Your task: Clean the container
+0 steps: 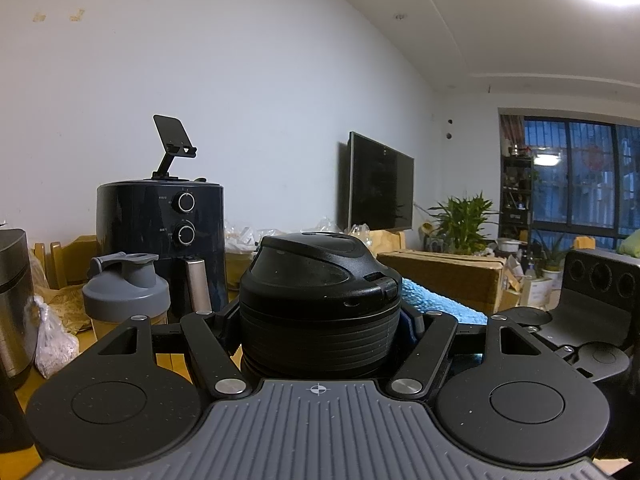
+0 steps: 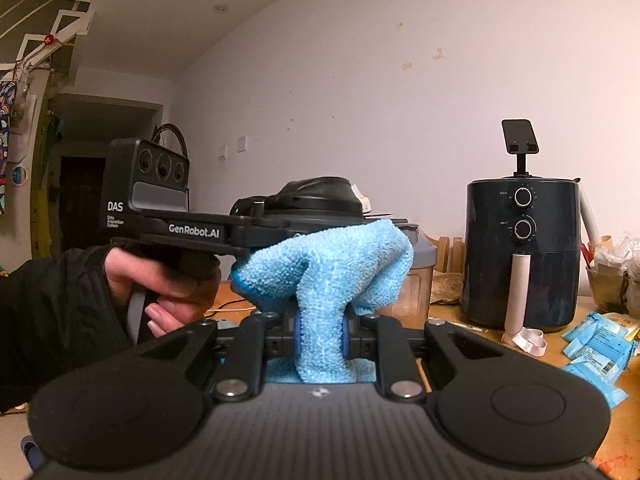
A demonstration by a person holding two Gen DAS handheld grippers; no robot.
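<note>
My left gripper [image 1: 320, 320] is shut on a black container with a ribbed body and a domed lid [image 1: 320, 292], held upright close to the camera. In the right wrist view the container's lid [image 2: 316, 196] shows above the left gripper's body [image 2: 192, 232]. My right gripper [image 2: 320, 332] is shut on a light blue microfibre cloth [image 2: 328, 264]. The cloth bulges forward and presses against the container's side. The cloth's edge shows behind the container in the left wrist view [image 1: 432, 300].
A dark air fryer [image 1: 160, 236] [image 2: 520, 252] with a phone stand on top stands on the wooden table [image 2: 500, 344]. A grey-lidded shaker bottle [image 1: 124, 300], a steel pot [image 1: 12, 300], blue packets [image 2: 600, 344] and a cardboard box [image 1: 444, 276] lie around.
</note>
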